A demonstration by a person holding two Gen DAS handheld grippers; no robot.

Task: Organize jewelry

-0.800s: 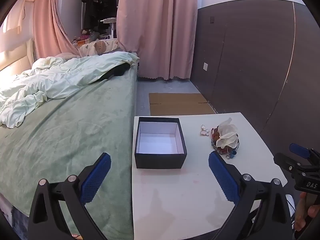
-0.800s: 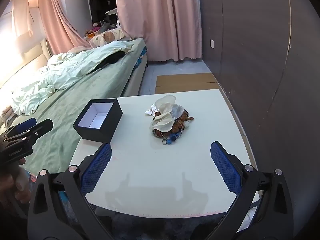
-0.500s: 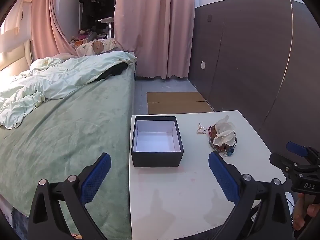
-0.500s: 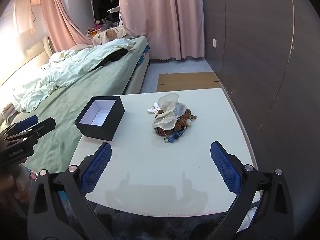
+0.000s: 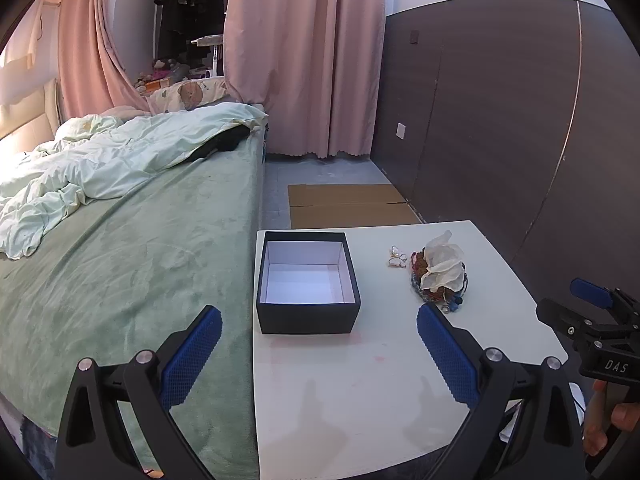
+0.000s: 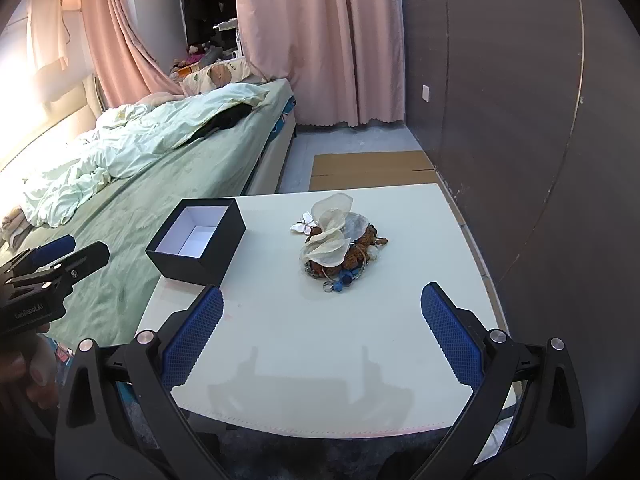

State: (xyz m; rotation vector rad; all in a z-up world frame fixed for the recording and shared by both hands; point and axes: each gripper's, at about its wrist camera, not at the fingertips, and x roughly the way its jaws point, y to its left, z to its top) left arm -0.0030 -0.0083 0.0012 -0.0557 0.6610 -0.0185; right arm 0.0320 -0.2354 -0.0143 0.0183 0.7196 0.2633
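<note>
A black box with a white, empty inside (image 5: 307,280) stands open at the left edge of a white table (image 5: 360,380); it also shows in the right wrist view (image 6: 198,236). A pile of jewelry (image 5: 438,276) with cream petals, brown beads and blue pieces lies to its right, also in the right wrist view (image 6: 340,246). A small silver piece (image 5: 397,258) lies beside the pile. My left gripper (image 5: 318,354) is open and empty, held over the table's near part. My right gripper (image 6: 320,334) is open and empty, short of the pile.
A bed with a green cover and pale duvet (image 5: 120,216) runs along the table's left side. A dark panelled wall (image 5: 500,120) stands to the right. Flat cardboard (image 5: 348,206) lies on the floor beyond the table, before pink curtains (image 5: 304,56).
Both grippers have drawn back and risen slightly from the table, so box and jewelry look a little farther away. Both stay open. Nothing on the table moved.
</note>
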